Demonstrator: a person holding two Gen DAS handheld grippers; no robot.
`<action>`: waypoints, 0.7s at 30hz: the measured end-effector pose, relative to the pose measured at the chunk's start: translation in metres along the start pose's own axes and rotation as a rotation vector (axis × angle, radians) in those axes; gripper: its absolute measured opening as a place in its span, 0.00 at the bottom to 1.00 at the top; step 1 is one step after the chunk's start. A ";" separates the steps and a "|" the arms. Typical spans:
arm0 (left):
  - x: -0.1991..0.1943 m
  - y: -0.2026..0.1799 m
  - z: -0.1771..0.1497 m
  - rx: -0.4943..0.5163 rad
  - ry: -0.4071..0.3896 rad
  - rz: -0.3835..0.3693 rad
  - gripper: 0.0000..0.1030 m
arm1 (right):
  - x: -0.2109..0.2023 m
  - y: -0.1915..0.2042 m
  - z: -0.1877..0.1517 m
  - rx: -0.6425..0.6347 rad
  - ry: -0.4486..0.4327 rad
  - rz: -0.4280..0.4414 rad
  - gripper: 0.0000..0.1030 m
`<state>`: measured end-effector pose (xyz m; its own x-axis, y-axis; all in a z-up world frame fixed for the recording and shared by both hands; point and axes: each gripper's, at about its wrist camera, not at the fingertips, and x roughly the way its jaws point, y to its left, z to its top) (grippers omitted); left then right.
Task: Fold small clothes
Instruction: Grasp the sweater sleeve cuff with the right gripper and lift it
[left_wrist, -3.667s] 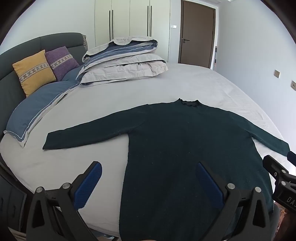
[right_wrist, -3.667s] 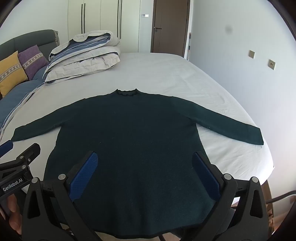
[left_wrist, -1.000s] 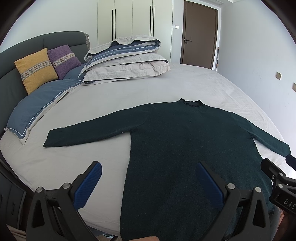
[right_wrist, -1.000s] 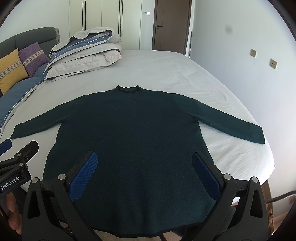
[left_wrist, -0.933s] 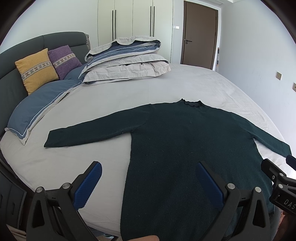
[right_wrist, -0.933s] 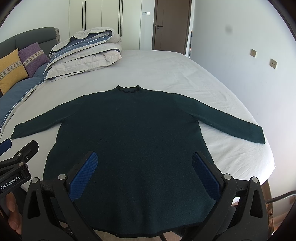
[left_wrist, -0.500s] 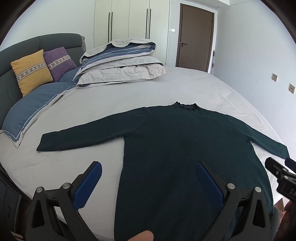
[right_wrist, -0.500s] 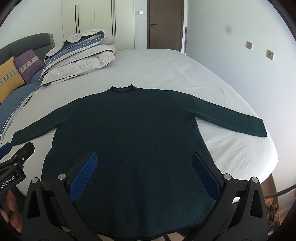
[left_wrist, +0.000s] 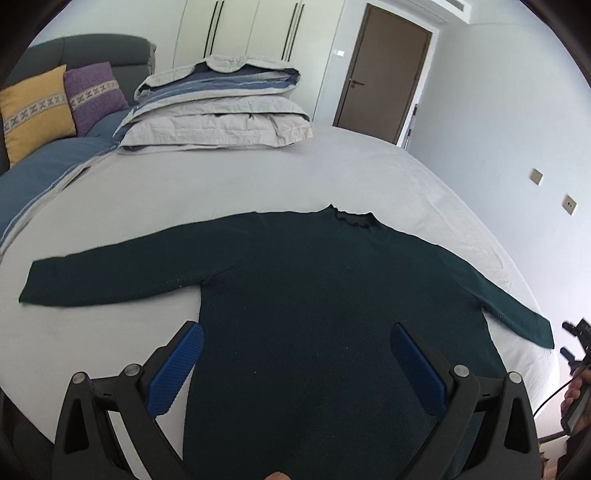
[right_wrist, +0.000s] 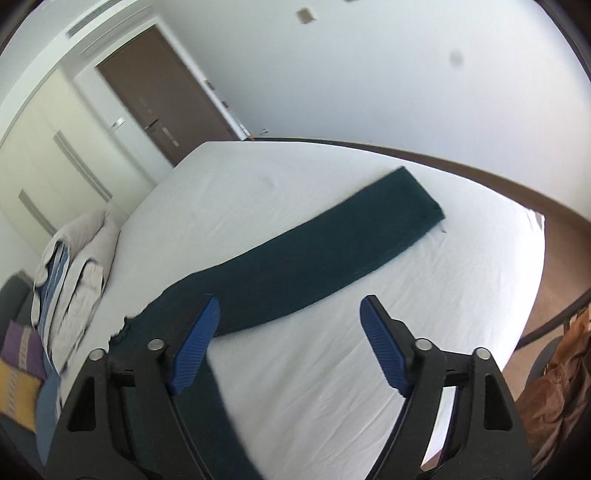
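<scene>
A dark green long-sleeved sweater (left_wrist: 332, 306) lies flat on the white bed (left_wrist: 258, 177), both sleeves spread out, collar away from me. My left gripper (left_wrist: 295, 365) is open and empty above the sweater's lower body. My right gripper (right_wrist: 288, 343) is open and empty, tilted, above bare sheet just below the sweater's right sleeve (right_wrist: 332, 251); the sleeve's cuff (right_wrist: 421, 195) lies near the bed's right edge. The right gripper also shows at the far right edge of the left wrist view (left_wrist: 576, 350).
A folded grey and blue duvet (left_wrist: 221, 107) sits at the head of the bed. Yellow (left_wrist: 33, 110) and purple (left_wrist: 92, 92) cushions lean on the dark headboard. A brown door (left_wrist: 380, 74) stands behind. Wooden floor (right_wrist: 565, 251) lies beyond the bed's right edge.
My right gripper has swung sharply right and rolled, from facing the sweater's body to facing its right sleeve. My left gripper has moved forward a little over the sweater.
</scene>
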<state>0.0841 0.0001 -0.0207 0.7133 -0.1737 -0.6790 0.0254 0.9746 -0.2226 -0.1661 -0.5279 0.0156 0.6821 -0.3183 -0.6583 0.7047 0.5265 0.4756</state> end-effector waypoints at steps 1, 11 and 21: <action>0.004 0.001 0.001 -0.012 0.003 -0.002 1.00 | 0.010 -0.019 0.011 0.056 0.010 -0.013 0.60; 0.042 -0.007 0.003 -0.039 0.056 -0.087 0.98 | 0.077 -0.095 0.058 0.270 -0.005 0.026 0.57; 0.062 -0.012 0.005 -0.063 0.104 -0.199 0.89 | 0.110 -0.049 0.093 0.082 -0.004 -0.013 0.07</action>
<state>0.1315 -0.0218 -0.0571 0.6227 -0.3782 -0.6851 0.1120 0.9095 -0.4003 -0.1079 -0.6621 -0.0260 0.6733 -0.3283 -0.6625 0.7272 0.4562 0.5129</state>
